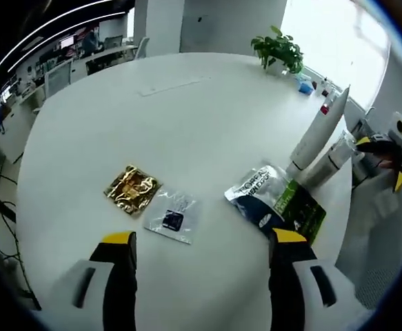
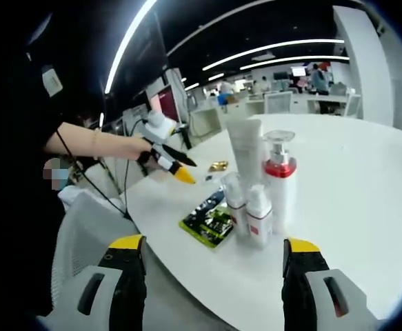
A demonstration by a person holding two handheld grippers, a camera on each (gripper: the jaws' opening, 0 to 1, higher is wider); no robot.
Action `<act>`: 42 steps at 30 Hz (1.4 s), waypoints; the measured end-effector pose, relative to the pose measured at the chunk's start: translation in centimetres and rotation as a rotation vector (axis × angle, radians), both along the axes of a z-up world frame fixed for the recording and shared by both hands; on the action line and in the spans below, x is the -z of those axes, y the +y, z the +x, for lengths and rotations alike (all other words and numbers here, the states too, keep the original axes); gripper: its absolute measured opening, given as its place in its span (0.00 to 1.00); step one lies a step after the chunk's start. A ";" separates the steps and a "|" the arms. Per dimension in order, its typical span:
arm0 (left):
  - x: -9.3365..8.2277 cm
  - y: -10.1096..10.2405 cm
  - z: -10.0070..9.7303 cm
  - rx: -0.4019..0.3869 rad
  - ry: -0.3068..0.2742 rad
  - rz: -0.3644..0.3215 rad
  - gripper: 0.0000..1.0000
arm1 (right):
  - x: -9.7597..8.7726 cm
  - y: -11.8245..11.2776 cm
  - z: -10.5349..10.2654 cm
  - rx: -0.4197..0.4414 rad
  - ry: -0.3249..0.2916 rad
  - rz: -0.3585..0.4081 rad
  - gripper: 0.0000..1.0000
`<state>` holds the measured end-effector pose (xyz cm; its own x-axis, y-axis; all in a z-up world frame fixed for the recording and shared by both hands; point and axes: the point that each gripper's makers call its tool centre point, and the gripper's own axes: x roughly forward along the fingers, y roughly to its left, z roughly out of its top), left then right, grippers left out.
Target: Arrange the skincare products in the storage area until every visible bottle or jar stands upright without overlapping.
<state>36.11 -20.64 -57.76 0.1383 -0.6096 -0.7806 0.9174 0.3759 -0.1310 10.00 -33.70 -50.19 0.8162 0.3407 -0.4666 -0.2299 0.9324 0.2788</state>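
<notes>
- On a round white table [image 1: 187, 124] in an open office, the left gripper [image 1: 204, 241] hangs with its yellow-tipped jaws spread wide and nothing between them, above a gold sachet [image 1: 132, 188], a clear sachet [image 1: 173, 217] and a silver-and-green pouch [image 1: 275, 201] lying flat.
- The right gripper [image 2: 214, 248] is likewise spread and empty, facing a tight cluster at the table's edge: a tall white tube [image 2: 246, 148], a red-collared pump bottle [image 2: 279, 181] and two small white bottles [image 2: 259, 217], all upright and apparently touching.
- In the left gripper view the tube [image 1: 318, 131] and a neighbouring bottle [image 1: 332, 162] look tilted, though the fisheye lens may account for that.
- The step in hand appears to be spacing the cluster; a low, square grip on one bottle's body, moved clear of its neighbours and away from the edge, would serve best.
- The main risk: nudging the tall tube, which could topple the rest.
</notes>
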 end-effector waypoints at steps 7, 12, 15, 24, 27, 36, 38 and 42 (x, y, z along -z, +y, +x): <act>0.7 -0.5 0.0 0.060 0.010 0.051 0.68 | 0.0 -0.2 0.0 0.016 0.003 0.003 0.85; 1.2 -1.5 0.5 0.139 0.041 0.092 0.62 | 0.0 -0.4 0.1 0.023 0.006 0.004 0.85; 1.9 -1.5 0.5 0.218 0.044 0.163 0.60 | 0.1 -0.4 0.0 0.025 0.010 0.005 0.85; 3.3 -1.2 1.4 0.270 0.046 0.224 0.55 | 0.2 -0.6 0.1 0.036 0.014 0.005 0.85; 3.7 -1.2 1.7 0.284 0.038 0.244 0.54 | 0.2 -0.6 0.1 0.040 0.015 0.005 0.85; 3.9 -1.5 2.4 0.301 0.024 0.264 0.48 | 0.3 -0.7 0.1 0.046 0.022 0.010 0.85; 3.9 -1.5 2.4 0.304 0.019 0.270 0.46 | 0.3 -0.7 0.1 0.046 0.024 0.009 0.85; 4.0 -1.7 2.4 0.350 -0.044 0.313 0.45 | 0.3 -0.8 0.1 0.050 0.026 0.010 0.85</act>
